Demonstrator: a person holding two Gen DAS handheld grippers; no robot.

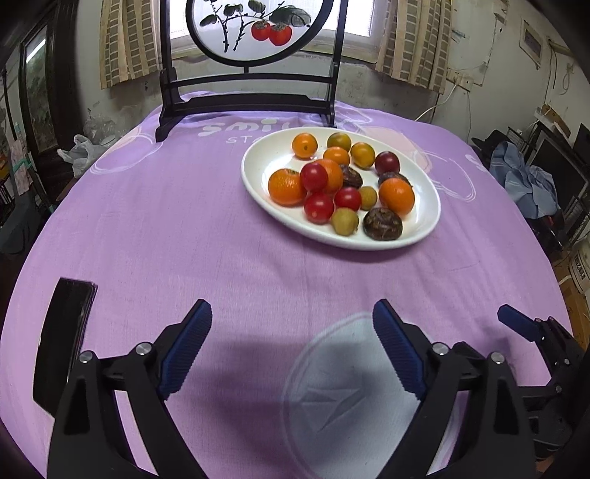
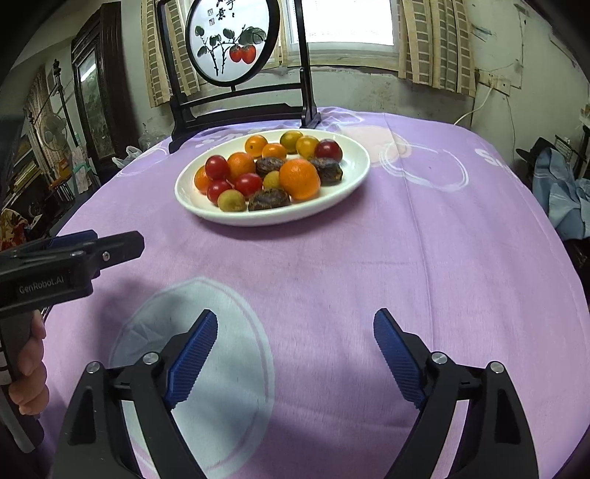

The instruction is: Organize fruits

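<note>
A white oval plate (image 1: 265, 154) (image 2: 354, 151) sits on the far half of the table, heaped with several fruits: oranges (image 1: 285, 186) (image 2: 299, 178), red cherry tomatoes (image 1: 319, 207) (image 2: 248, 184), small green-yellow fruits (image 1: 344, 221) (image 2: 231, 201) and dark wrinkled ones (image 1: 382, 223) (image 2: 269, 199). My left gripper (image 1: 292, 313) hangs open over the near cloth, nothing between its blue pads. My right gripper (image 2: 295, 320) is also open and empty, well short of the plate. In the right wrist view the left gripper (image 2: 92, 254) shows at the left edge, held by a hand (image 2: 31, 364).
A purple cloth (image 1: 166, 228) covers the round table. A black phone (image 1: 64, 339) lies at the near left. A dark wooden stand with a round persimmon painting (image 1: 254, 29) (image 2: 230, 40) rises behind the plate. Clutter and clothes (image 1: 527, 180) line the room's right side.
</note>
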